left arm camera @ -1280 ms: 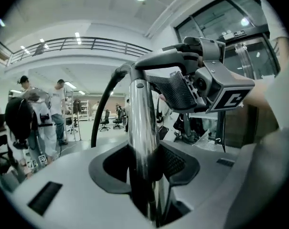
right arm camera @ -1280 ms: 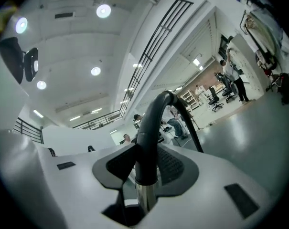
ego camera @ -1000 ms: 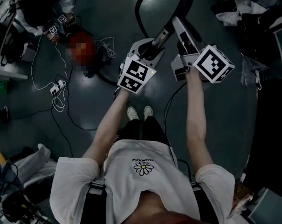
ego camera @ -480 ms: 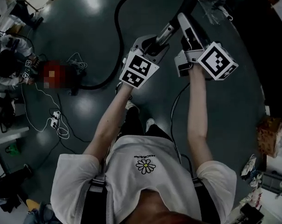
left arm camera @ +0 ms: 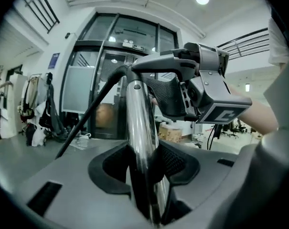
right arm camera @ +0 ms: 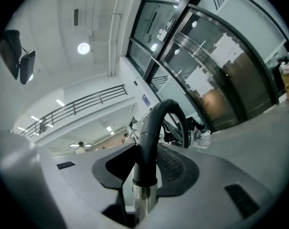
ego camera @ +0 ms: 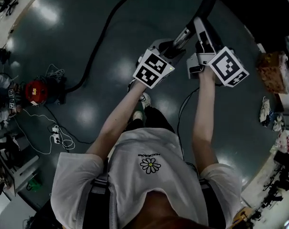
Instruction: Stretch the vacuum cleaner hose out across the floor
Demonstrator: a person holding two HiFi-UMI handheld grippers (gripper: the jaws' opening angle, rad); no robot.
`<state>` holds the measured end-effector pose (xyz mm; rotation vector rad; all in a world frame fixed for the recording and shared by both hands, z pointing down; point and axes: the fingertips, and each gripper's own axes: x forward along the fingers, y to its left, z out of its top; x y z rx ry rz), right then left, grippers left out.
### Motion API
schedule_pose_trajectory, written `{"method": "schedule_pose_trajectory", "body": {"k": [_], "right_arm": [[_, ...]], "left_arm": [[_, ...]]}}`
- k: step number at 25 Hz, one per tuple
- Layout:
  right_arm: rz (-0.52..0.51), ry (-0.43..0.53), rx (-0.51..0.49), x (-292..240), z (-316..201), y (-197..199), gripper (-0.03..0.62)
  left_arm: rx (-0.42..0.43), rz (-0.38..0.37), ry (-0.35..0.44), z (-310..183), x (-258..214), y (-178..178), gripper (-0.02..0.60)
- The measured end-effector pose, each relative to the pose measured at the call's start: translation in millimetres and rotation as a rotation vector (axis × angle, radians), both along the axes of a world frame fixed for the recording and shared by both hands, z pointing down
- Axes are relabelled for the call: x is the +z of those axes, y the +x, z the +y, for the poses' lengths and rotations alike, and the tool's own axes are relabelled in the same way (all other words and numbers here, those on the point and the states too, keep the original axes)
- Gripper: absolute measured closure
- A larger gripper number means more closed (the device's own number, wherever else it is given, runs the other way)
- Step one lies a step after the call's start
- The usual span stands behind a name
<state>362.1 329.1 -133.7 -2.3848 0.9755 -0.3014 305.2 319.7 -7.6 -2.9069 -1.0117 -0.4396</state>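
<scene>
Left gripper [ego camera: 174, 48] clamped on the shiny chrome wand tube [left arm camera: 140, 123], right gripper [ego camera: 201, 32] on the black curved hose cuff [right arm camera: 151, 137]. Long black hose [ego camera: 101, 38] from the red canister vacuum [ego camera: 35, 89] lies bowed on the floor: probably partly stretched, slack left.

The vacuum [ego camera: 37, 90] stands on the floor [ego camera: 111, 75], far left. Its hose [ego camera: 98, 39] runs right to the wand [ego camera: 182, 35], gripped in the left tool [ego camera: 174, 47] and the right tool [ego camera: 201, 31].

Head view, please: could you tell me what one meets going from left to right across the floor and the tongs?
Red vacuum cleaner → black hose lying on the floor → left tongs → right tongs → brown box.
</scene>
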Motion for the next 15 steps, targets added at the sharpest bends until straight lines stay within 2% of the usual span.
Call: {"method": "schedule_pose_trajectory", "body": {"k": [3, 6, 10, 15], "right_arm": [[-0.029, -0.032, 0.08, 16, 36, -41, 0.444], [-0.035, -0.087, 0.117, 22, 60, -93, 0.444], [-0.052, -0.208, 0.105, 32, 92, -140, 0.442], [-0.133, -0.208, 0.025, 55, 147, -179, 0.441]], "left_arm": [[0.084, -0.051, 0.005, 33, 16, -46, 0.413], [0.13, -0.066, 0.037, 48, 19, -99, 0.413], [0.161, -0.079, 0.094, 68, 27, -148, 0.413], [0.179, -0.1, 0.142, 114, 43, -189, 0.413]]}}
